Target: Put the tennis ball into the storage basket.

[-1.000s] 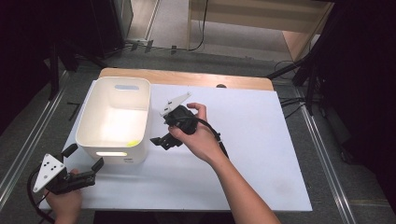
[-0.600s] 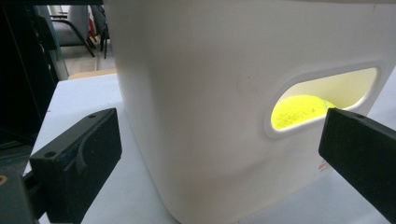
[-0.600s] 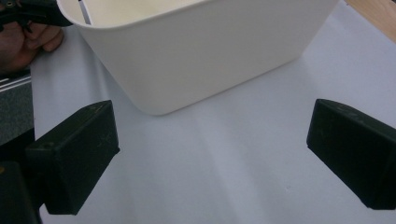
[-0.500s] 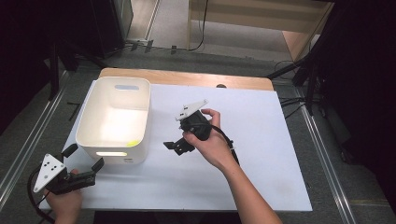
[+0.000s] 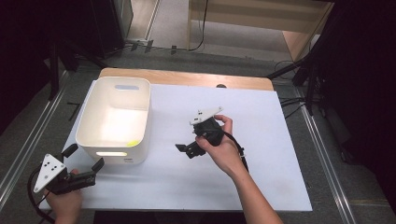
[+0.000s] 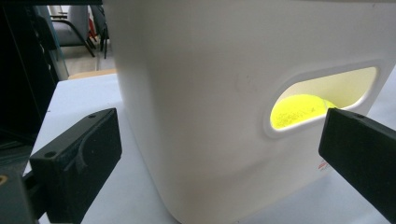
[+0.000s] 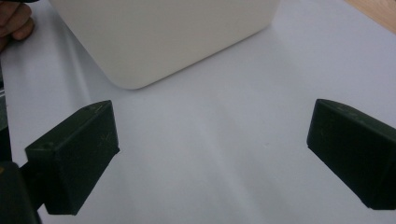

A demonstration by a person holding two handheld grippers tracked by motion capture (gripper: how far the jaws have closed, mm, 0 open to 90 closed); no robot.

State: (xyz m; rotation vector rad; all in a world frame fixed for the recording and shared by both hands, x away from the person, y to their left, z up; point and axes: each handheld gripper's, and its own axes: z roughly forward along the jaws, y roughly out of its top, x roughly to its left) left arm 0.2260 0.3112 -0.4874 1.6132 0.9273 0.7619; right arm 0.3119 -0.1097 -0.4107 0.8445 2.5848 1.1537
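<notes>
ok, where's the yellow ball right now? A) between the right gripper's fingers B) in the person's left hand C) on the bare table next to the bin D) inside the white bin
D: in the left gripper view the yellow ball shows through the handle cutout of the white bin, and the high view shows a yellow patch at the bin's inner bottom.

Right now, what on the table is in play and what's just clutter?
In play:
white bin, on the white table
yellow ball inside it, seen through the handle slot
left gripper, open, at the bin's near end
right gripper, open, over bare table

Just around:
cables on the floor behind
wooden furniture beyond the table
</notes>
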